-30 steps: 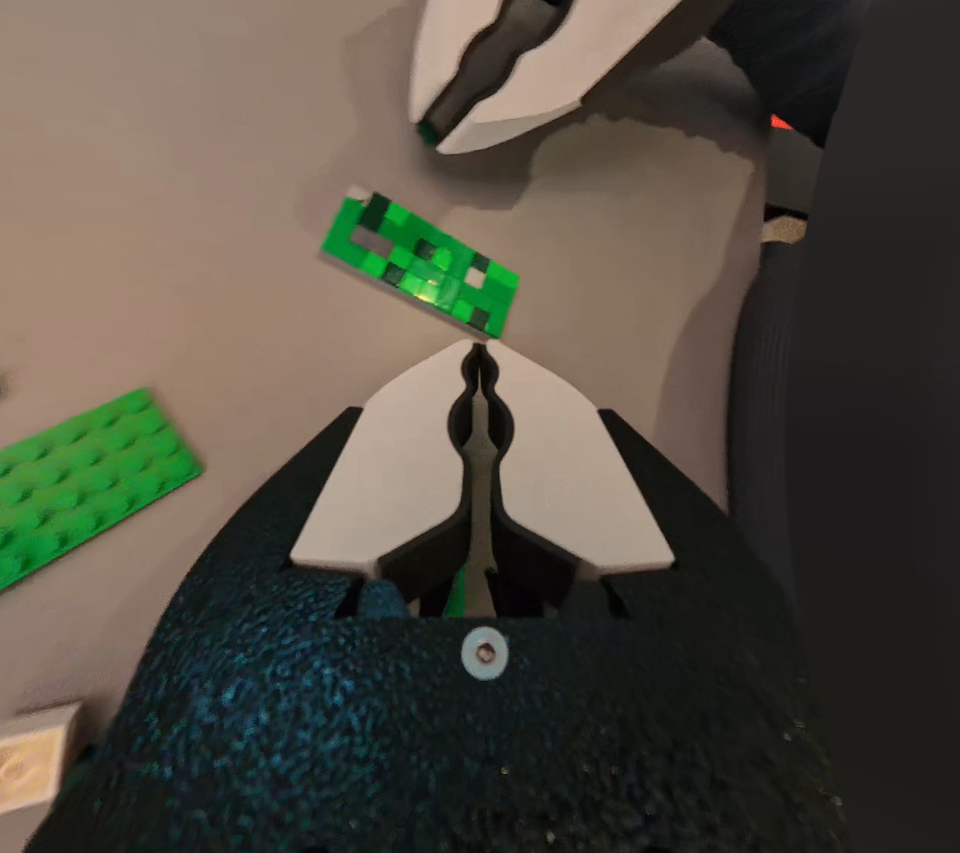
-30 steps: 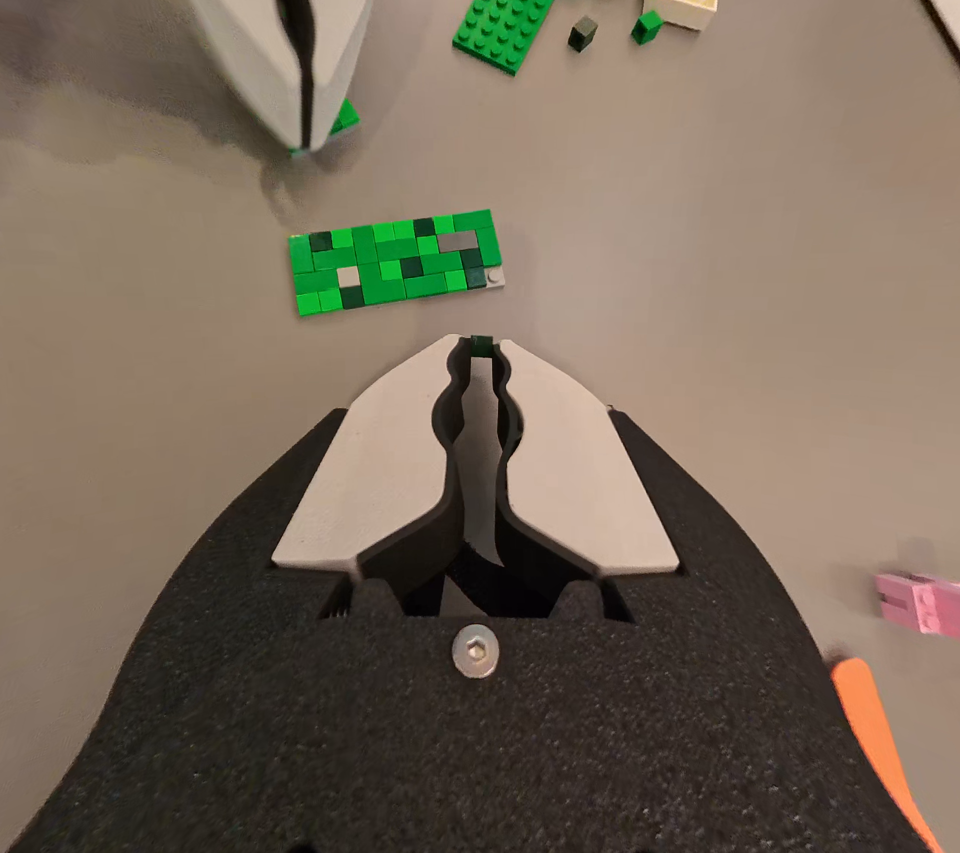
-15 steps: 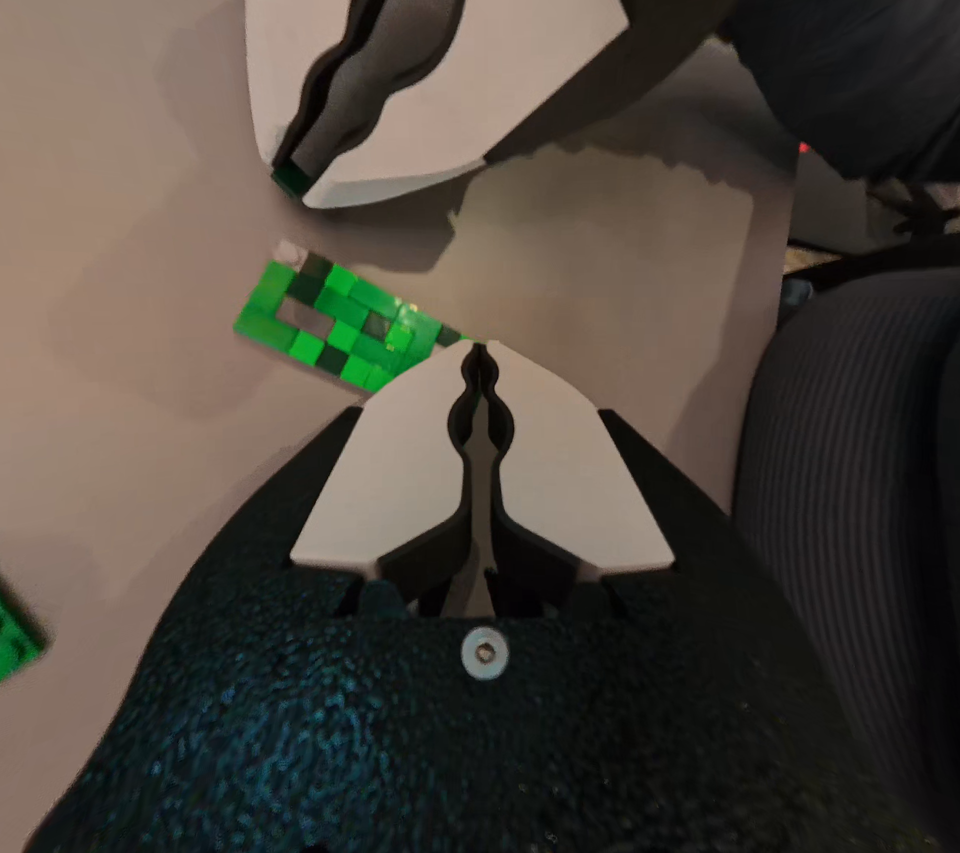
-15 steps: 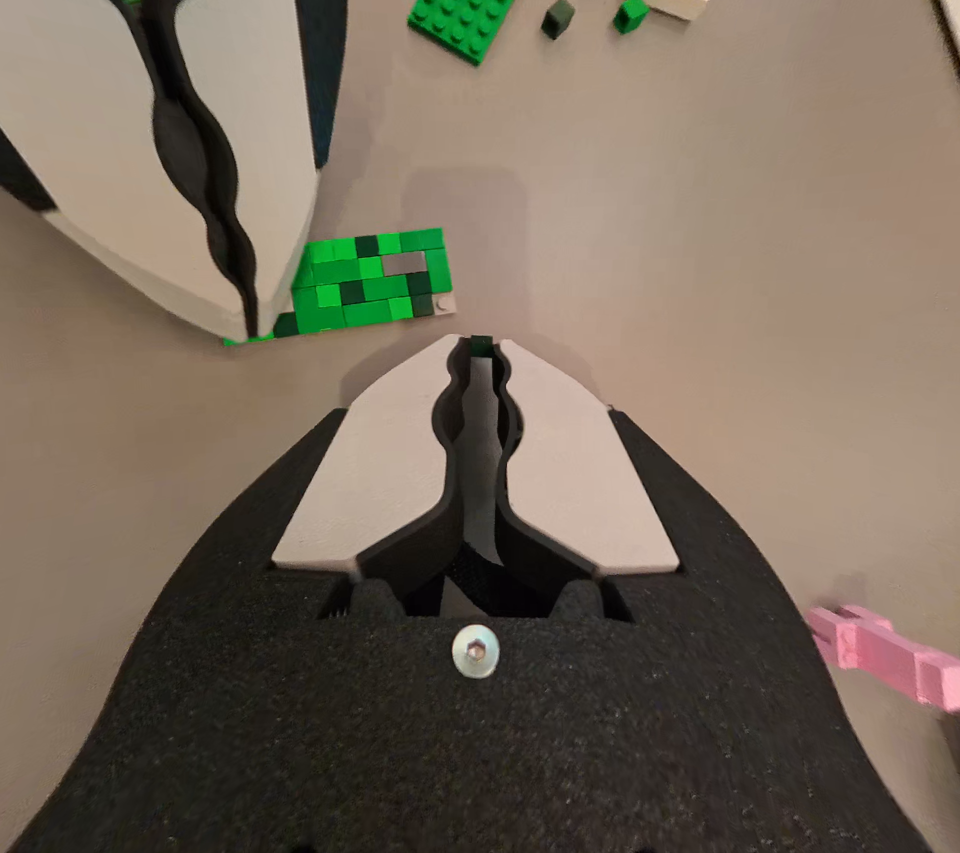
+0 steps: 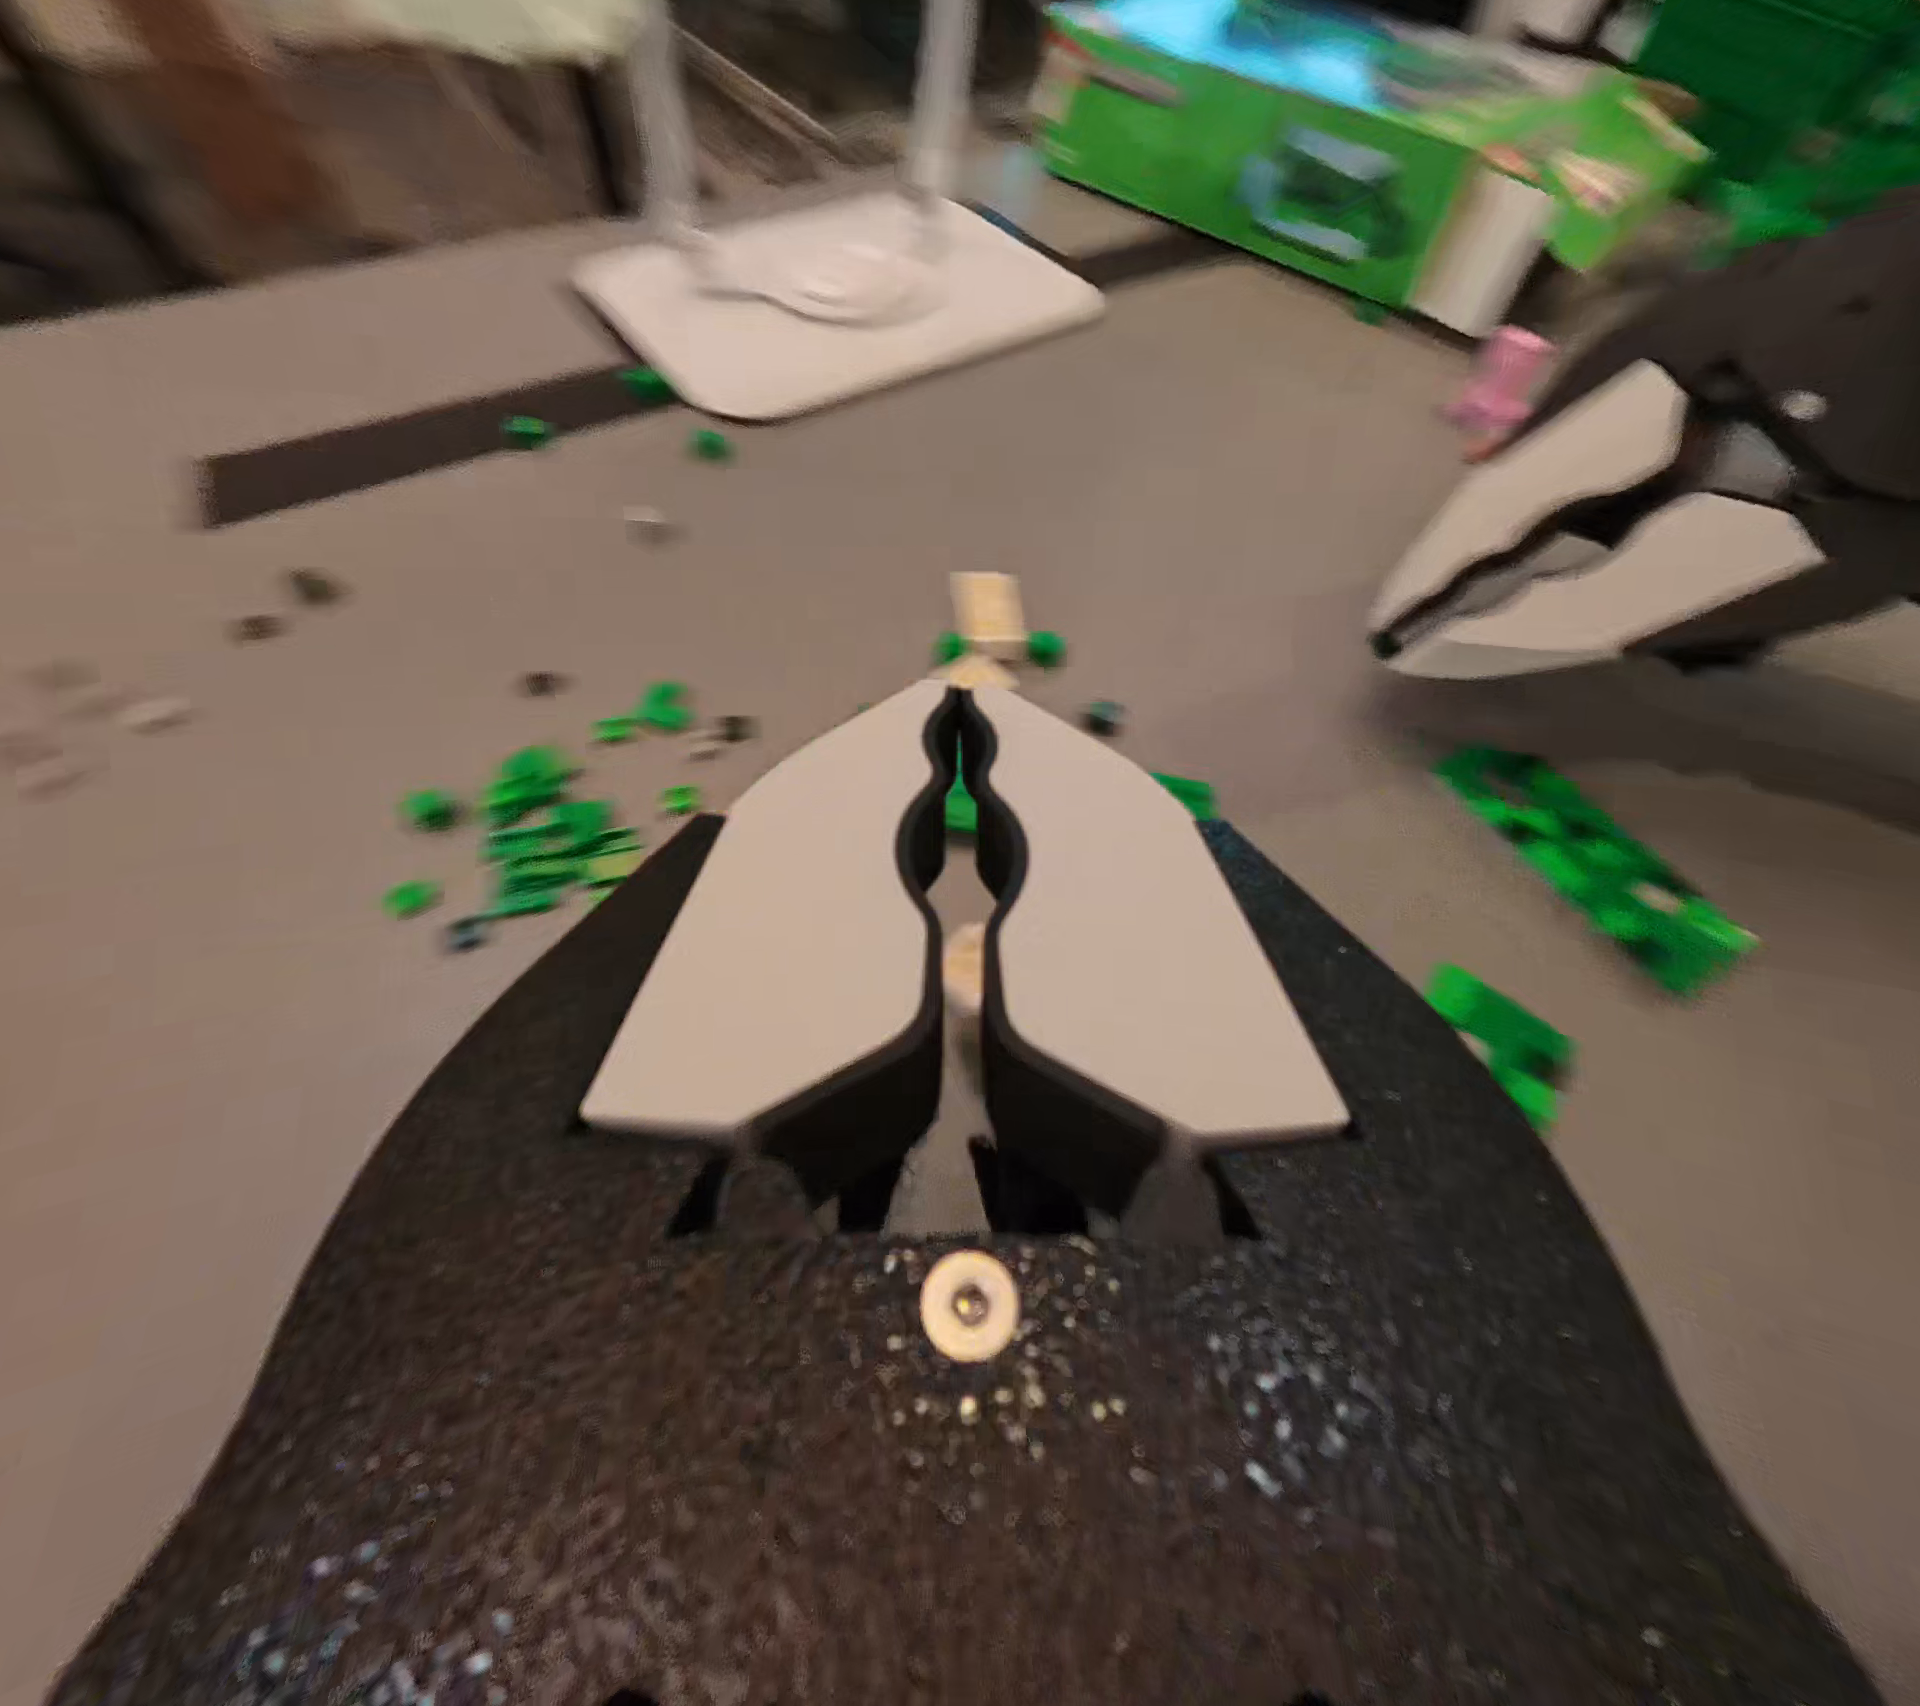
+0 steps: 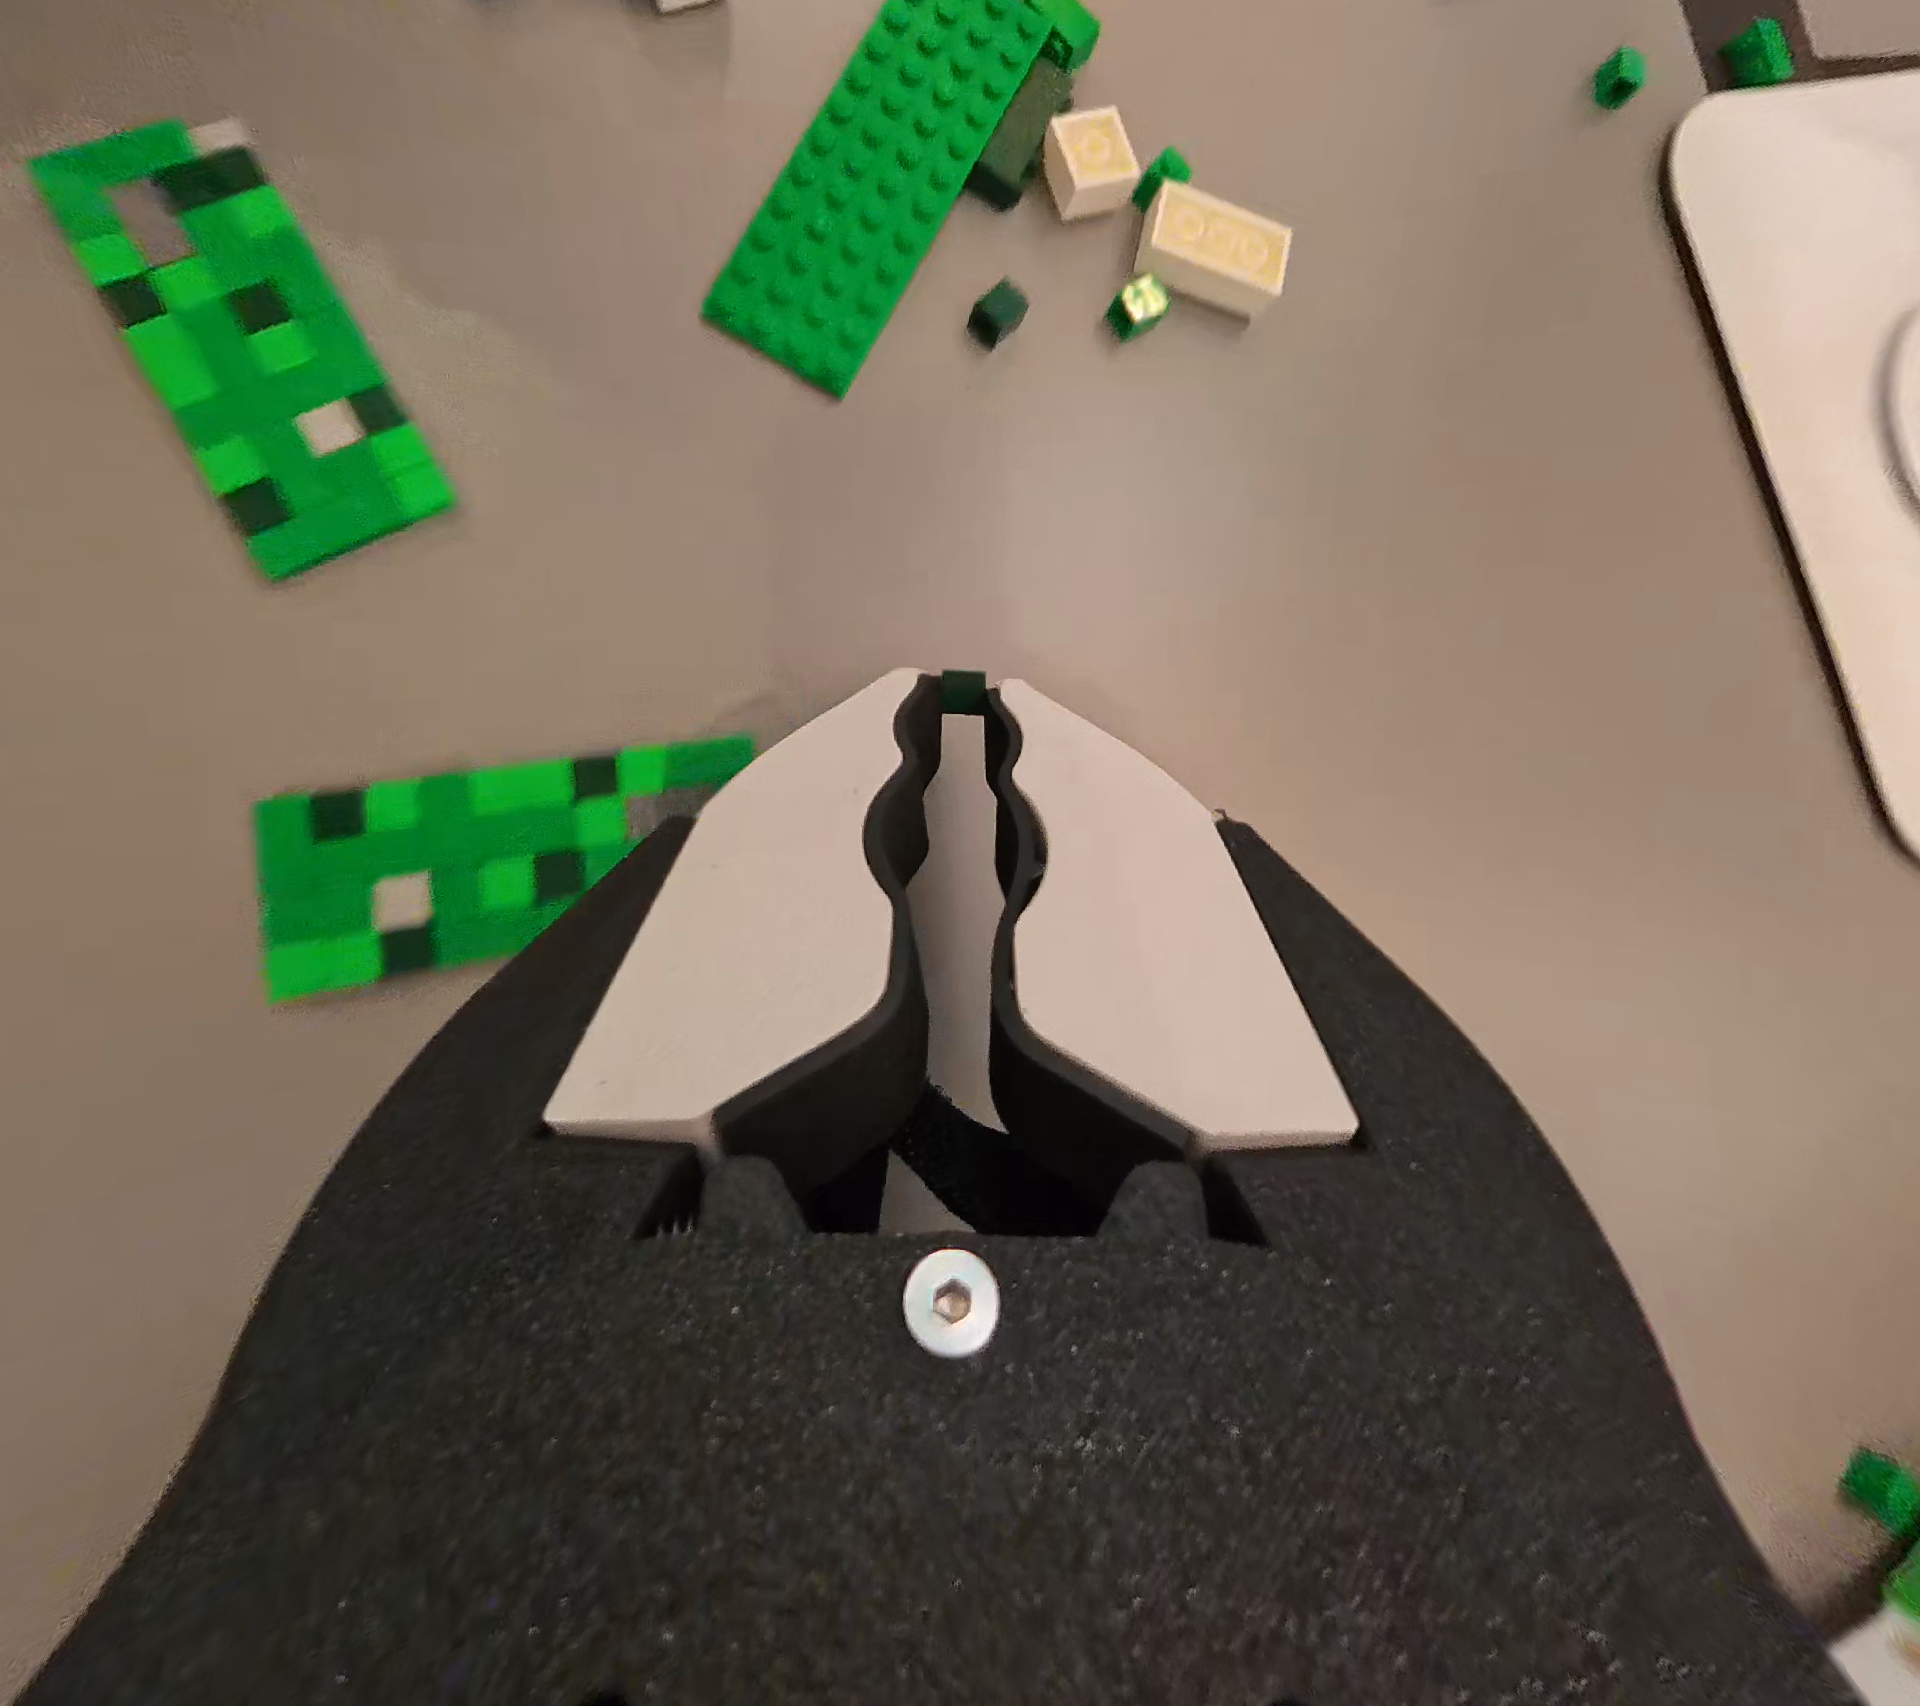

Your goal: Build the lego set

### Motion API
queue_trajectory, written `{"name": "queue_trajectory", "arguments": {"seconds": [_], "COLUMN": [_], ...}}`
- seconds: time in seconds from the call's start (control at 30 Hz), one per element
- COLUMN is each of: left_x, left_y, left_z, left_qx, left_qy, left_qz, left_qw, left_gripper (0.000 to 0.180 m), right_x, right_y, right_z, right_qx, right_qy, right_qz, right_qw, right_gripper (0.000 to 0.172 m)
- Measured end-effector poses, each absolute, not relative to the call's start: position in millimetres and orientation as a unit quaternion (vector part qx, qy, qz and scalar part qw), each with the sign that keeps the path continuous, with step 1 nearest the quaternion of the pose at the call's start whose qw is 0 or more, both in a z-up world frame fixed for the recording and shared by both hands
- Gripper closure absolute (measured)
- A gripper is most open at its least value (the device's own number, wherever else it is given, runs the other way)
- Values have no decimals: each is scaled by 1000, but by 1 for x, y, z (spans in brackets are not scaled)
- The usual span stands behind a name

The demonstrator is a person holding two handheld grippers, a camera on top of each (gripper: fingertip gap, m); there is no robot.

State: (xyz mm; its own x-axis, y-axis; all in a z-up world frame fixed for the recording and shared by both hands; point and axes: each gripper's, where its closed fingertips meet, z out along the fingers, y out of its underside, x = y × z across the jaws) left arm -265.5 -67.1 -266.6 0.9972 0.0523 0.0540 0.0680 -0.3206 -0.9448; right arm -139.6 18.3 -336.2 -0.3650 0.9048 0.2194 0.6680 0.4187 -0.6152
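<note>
Both grippers built alike: left gripper [image 5: 957, 700] and right gripper [image 6: 961, 688] given pale grey pointed fingers, wavy black inner pads, textured black body, silver hex screw [image 6: 950, 1305].

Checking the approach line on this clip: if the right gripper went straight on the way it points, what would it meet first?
The right gripper, shut on a small dark green brick, points at bare grey tabletop. Nothing lies close ahead; depth is unclear.

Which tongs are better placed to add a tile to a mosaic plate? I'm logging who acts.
Right, probably: the right tongs pinch a dark green tile near a mosaic plate, while the left tongs are shut with nothing visible between their tips.
</note>
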Motion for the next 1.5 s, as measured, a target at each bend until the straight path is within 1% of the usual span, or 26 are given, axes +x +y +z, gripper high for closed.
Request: {"name": "queue_trajectory", "arguments": {"seconds": [0.07, 0.2, 0.33, 0.67, 0.9, 1.1, 1.23, 1.33, 1.43, 1.5], "left_x": [-303, -336, -331, -328, -322, -320, -319, -301, -257, -222], "left_y": [-83, -97, -93, -97, -96, -95, -97, -96, -94, -102], "left_z": [-268, -287, -269, -262, -264, -264, -264, -266, -273, -280], "left_qx": [-785, -768, -727, -709, -714, -714, -713, -731, -753, -761], "left_qy": [-77, -89, -40, -41, -24, -19, -22, 17, 90, 153], "left_qz": [56, 117, 147, 110, 121, 117, 110, 69, -48, -127], "left_qw": [612, 623, 670, 696, 690, 690, 692, 679, 650, 617], "left_gripper": [180, 180, 180, 180, 180, 180, 180, 180, 180, 180], "right_x": [-161, -183, -189, -188, -192, -195, -185, -161, -136, -126], "right_y": [20, 15, 15, 14, 11, 12, 19, 24, 17, -7], "right_z": [-342, -350, -351, -354, -357, -356, -344, -327, -316, -311], "right_qx": [-482, -466, -459, -472, -471, -467, -490, -523, -545, -528], "right_qy": [-812, -836, -845, -845, -852, -855, -837, -808, -788, -791], "right_qz": [202, 178, 158, 130, 119, 105, 100, 113, 146, 199], "right_qw": [260, 226, 223, 213, 197, 202, 222, 246, 247, 235], "right_gripper": [164, 164, 164, 164, 164, 164, 164, 164, 164, 164]}}
